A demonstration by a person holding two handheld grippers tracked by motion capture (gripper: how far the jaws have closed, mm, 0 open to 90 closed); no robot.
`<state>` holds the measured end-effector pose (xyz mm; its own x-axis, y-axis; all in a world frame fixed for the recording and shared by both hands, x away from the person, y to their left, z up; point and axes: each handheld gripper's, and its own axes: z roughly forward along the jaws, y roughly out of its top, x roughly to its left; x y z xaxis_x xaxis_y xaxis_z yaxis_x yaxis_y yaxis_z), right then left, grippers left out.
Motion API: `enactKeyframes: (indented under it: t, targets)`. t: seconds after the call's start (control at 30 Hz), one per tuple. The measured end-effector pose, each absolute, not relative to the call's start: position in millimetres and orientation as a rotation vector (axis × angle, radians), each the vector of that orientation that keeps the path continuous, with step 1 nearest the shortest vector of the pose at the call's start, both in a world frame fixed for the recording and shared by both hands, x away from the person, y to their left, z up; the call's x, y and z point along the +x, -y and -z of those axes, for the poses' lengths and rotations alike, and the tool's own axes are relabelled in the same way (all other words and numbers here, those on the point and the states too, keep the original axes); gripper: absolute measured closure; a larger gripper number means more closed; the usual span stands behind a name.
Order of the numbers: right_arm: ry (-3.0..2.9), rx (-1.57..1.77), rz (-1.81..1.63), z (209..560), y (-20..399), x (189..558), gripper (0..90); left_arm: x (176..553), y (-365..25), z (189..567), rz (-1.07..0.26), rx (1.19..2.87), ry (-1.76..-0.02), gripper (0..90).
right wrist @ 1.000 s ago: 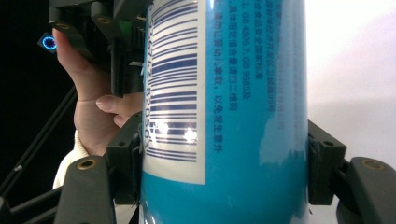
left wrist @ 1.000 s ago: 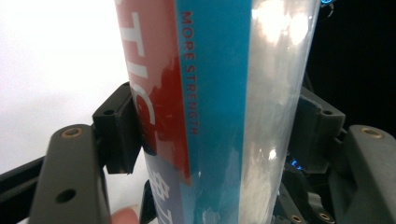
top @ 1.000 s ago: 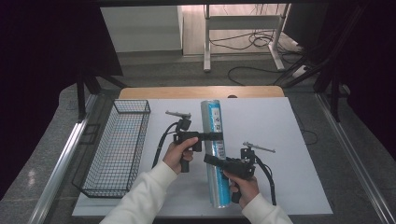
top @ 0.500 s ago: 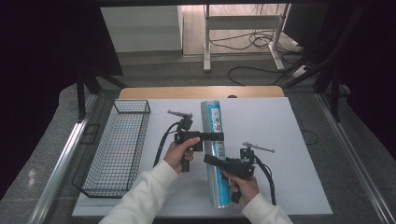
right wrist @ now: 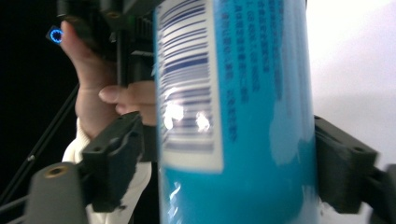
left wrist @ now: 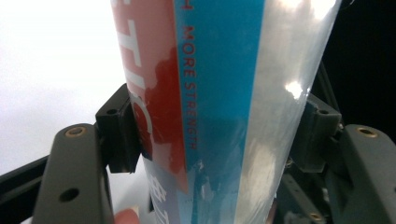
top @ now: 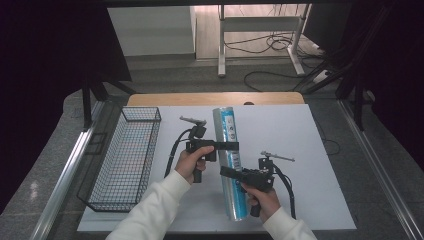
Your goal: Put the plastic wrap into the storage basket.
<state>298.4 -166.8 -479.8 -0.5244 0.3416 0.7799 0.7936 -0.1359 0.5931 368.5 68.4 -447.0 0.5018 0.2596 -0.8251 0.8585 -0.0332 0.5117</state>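
A long blue roll (top: pixel 226 125) in clear shiny wrap, with a barcode label, stretches from back to front over the white table top (top: pixel 310 150). My left gripper (top: pixel 231 146) comes in from the left and is shut on the roll (left wrist: pixel 219 93) near its middle, both pads (left wrist: pixel 119 135) pressed to its sides. My right gripper (top: pixel 227 172) reaches in from the right, closer to the near end. Its jaws have just been opening and stand around the roll (right wrist: pixel 243 116), and a gap shows beside the left pad (right wrist: pixel 116 158).
A black wire basket (top: pixel 141 108) stands at the left of the table, with nothing in it. Cables trail from both grippers across the white top. A wooden strip (top: pixel 215 98) runs along the far edge, with floor and table legs beyond.
In the high view both hands and the roll keep their places; no jaw movement can be made out there.
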Motion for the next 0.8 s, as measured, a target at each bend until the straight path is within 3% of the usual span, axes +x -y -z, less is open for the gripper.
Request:
enactKeyframes:
  t: [0.2,0.8]
  targets:
    - [1.805,-1.245,1.736,467,182,293,9.3,367,-80,440,0.615,1.574,-0.982,32.0]
    - [1.863,-1.381,1.79,459,263,291,9.4,353,-155,399,0.491,1.57,-1.064,32.0]
